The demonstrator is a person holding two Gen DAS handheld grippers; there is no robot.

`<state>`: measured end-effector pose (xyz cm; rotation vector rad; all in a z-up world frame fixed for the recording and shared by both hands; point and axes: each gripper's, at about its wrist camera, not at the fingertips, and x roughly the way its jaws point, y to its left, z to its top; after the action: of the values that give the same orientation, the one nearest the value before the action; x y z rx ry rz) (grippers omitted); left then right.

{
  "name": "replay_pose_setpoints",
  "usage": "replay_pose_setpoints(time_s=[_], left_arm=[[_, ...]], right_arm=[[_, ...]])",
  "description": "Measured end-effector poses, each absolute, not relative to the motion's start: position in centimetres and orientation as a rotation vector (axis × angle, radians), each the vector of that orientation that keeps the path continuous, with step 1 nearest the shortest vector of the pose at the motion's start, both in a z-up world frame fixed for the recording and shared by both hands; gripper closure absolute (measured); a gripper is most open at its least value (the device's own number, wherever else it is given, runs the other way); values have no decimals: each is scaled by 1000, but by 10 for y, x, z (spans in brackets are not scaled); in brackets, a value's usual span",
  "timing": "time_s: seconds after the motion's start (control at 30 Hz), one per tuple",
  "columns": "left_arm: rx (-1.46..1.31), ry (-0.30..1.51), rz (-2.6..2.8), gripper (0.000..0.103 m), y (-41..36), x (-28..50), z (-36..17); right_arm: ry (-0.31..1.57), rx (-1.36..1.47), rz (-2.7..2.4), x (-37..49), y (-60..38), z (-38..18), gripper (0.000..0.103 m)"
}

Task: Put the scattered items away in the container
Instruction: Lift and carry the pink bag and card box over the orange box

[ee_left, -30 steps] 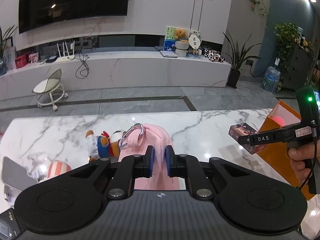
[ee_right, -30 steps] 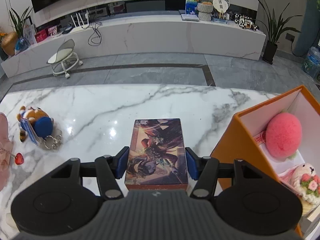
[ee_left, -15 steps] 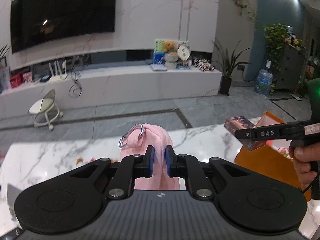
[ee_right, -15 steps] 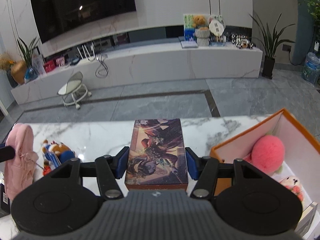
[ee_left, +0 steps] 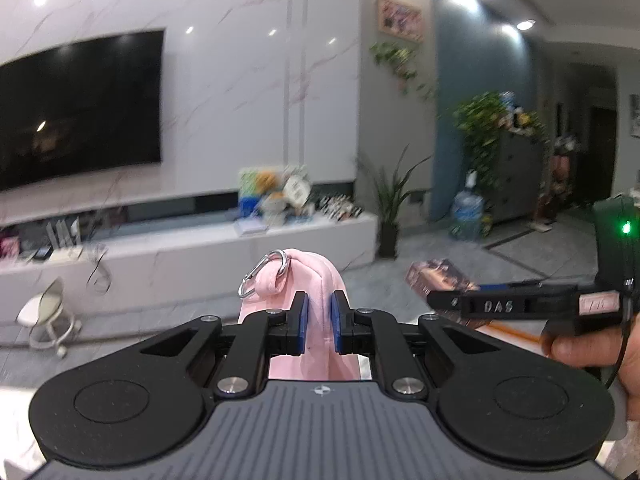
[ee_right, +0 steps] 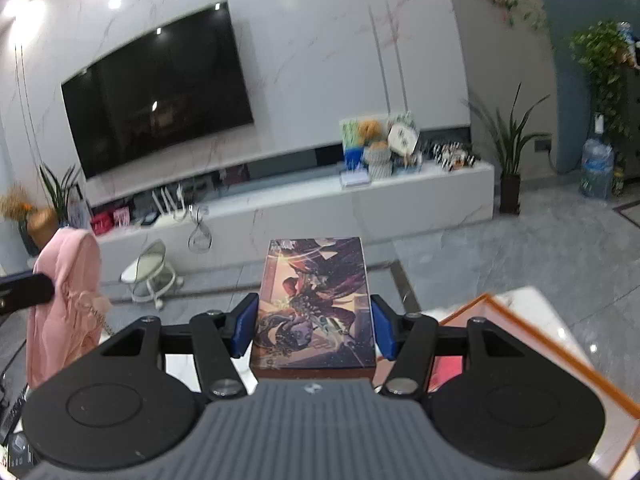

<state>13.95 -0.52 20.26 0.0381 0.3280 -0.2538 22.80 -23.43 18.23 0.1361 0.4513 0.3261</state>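
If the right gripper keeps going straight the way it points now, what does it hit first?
Probably nothing close. The right gripper, shut on the illustrated rectangular card box, points over open grey floor toward the white marble TV bench. The orange-rimmed container sits off to its right. Depth is unclear.

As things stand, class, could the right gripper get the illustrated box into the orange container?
Probably yes. The right gripper holds the illustrated box aloft, the orange container lies just right below it, and nothing visible stands between.

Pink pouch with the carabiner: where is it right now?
The pink pouch is clamped in the left claw, lifted clear of the table. In the right wrist view it hangs at the far left, left of the box in the right claw.
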Motion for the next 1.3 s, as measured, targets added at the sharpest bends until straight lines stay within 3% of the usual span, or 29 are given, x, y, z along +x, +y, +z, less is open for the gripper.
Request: replay_pose_setpoints(time_s=[0.47, 0.83, 1.3], left_arm=[[76, 212, -450, 89, -95, 142, 235], [95, 265, -555, 89, -163, 179, 209], [68, 412, -584, 89, -184, 231, 158]], right_arm=[[337, 178, 254, 186, -313, 206, 42], [373, 202, 152, 198, -368, 190, 42], [464, 220, 99, 226, -396, 153, 42]])
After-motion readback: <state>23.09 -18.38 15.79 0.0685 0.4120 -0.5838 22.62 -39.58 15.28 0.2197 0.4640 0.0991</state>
